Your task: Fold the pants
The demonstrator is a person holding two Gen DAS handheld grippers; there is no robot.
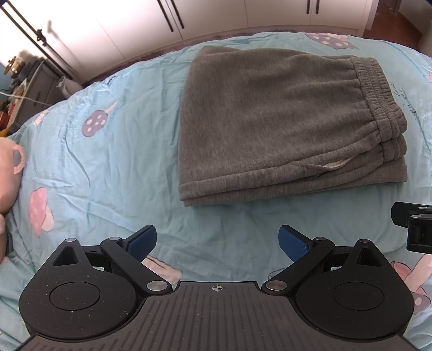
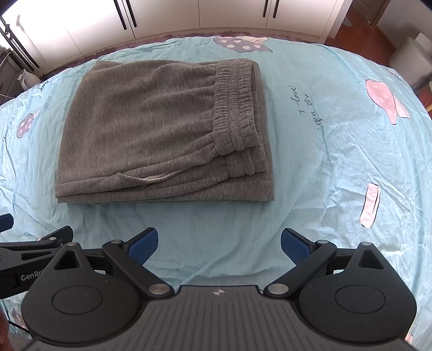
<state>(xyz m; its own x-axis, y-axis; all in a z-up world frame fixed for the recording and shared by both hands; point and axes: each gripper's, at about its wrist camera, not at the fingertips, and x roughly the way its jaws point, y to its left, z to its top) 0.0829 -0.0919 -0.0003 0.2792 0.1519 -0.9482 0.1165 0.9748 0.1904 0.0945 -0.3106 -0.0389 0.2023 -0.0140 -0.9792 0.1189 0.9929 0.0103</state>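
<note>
Grey pants (image 1: 272, 121) lie folded into a thick rectangle on the light blue bedsheet (image 1: 108, 151), elastic waistband on the right side, on top. They also show in the right wrist view (image 2: 151, 129). My left gripper (image 1: 217, 241) is open and empty, hovering over the sheet a little short of the pants' near edge. My right gripper (image 2: 219, 244) is open and empty too, also just short of the near edge. Each gripper shows at the edge of the other's view.
The sheet has mushroom prints (image 1: 94, 124) and handwriting (image 2: 305, 108). White wardrobe doors (image 2: 189, 13) stand beyond the bed. A dresser with clutter (image 1: 29, 86) is at far left, a white bin (image 2: 413, 56) at far right.
</note>
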